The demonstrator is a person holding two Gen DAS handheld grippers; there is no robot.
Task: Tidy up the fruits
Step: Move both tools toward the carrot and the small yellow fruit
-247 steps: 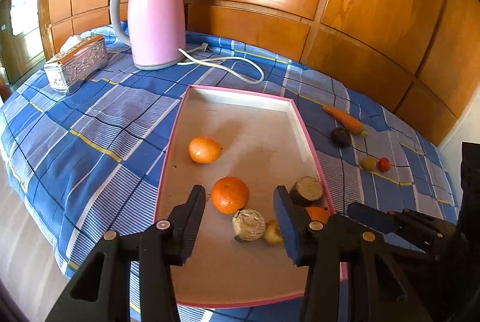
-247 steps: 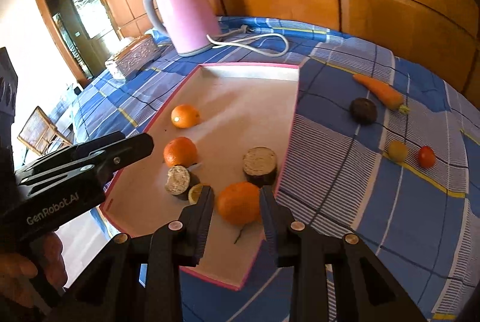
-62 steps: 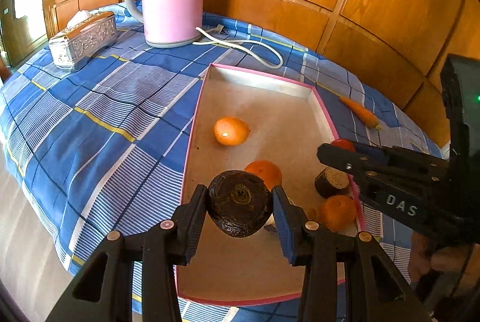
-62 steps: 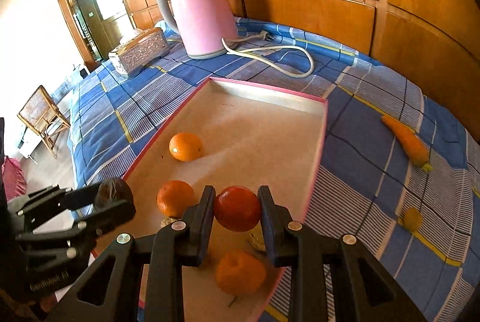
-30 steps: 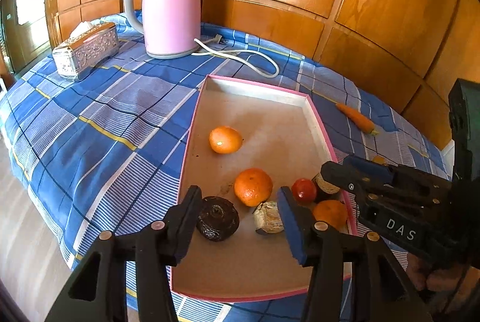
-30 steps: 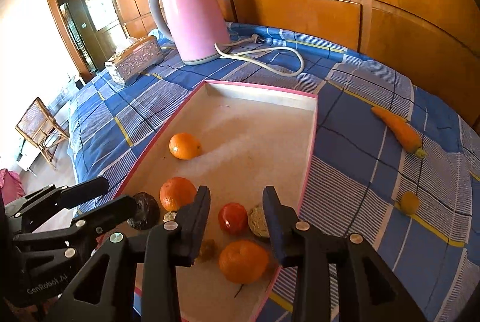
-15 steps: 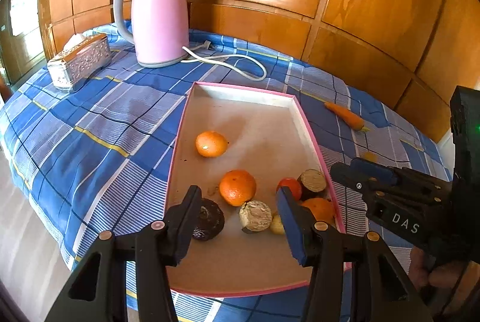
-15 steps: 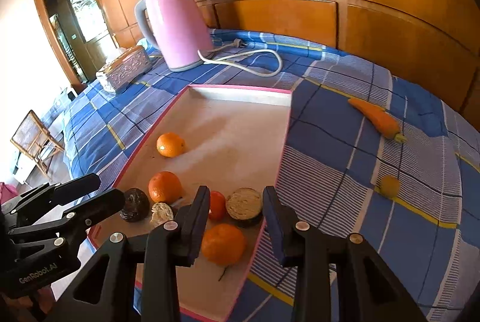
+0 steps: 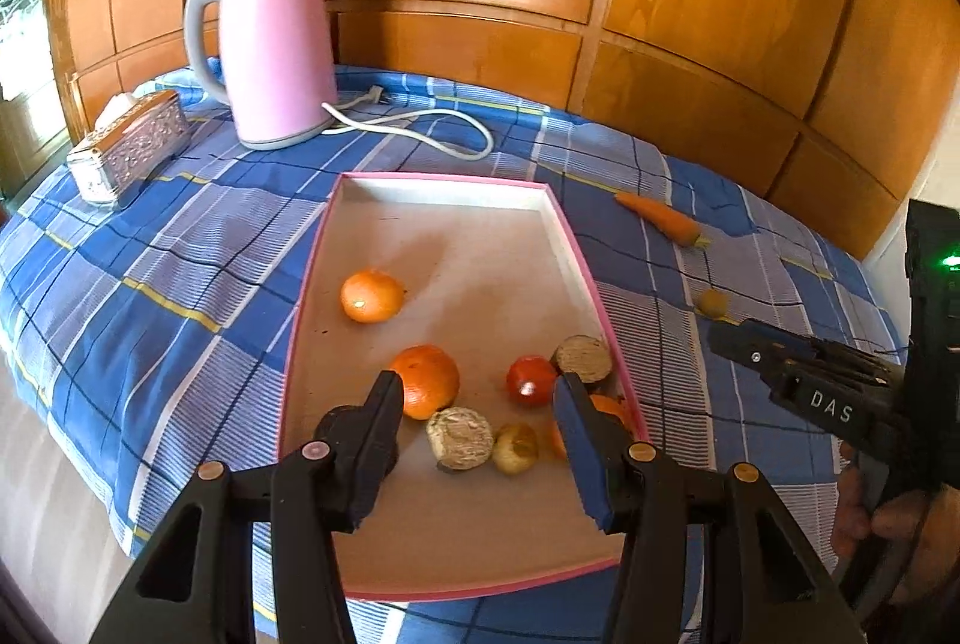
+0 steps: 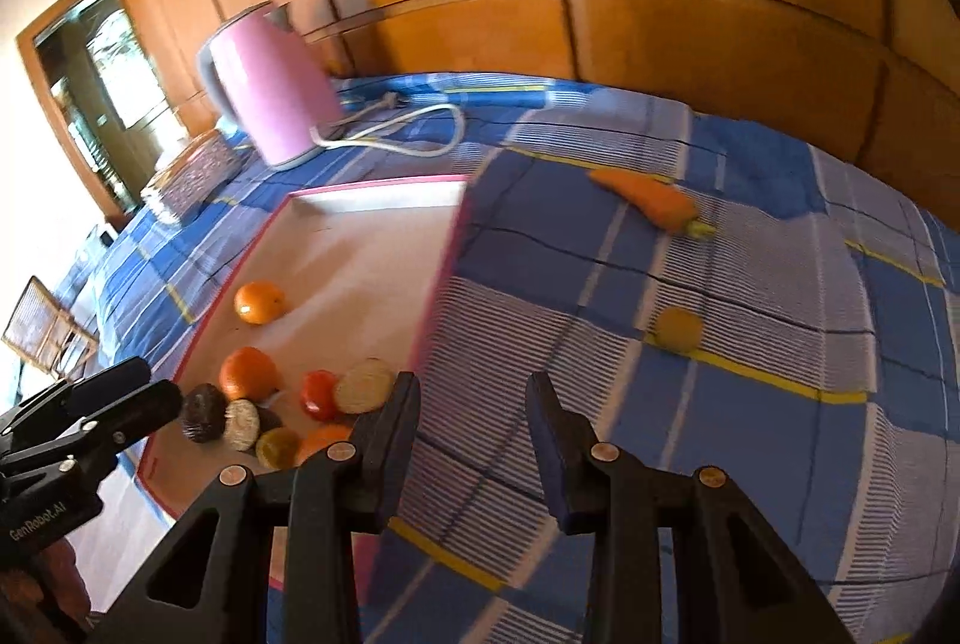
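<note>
On the blue plaid tabletop (image 9: 150, 284): pink tray (image 9: 312, 296) holds most fruit; strays lie to its right.
Left tongs (image 9: 477, 440) apart, empty, above the tray's near fruit. Right tongs (image 10: 471, 422) apart, empty, over cloth beside the tray edge. Yellow fruit (image 10: 678, 327) and carrot (image 10: 648, 197) lie outside. Risk: round fruit rolling away if nudged off-centre.

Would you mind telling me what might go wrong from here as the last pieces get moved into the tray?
1. The small yellow fruit is round and lies loose on the cloth, so the open right gripper may nudge it into rolling away.
2. The near end of the tray is crowded; another piece dropped there could knock the red fruit or its neighbours.
3. The right-wrist view is blurred, so aiming may be off.
</note>
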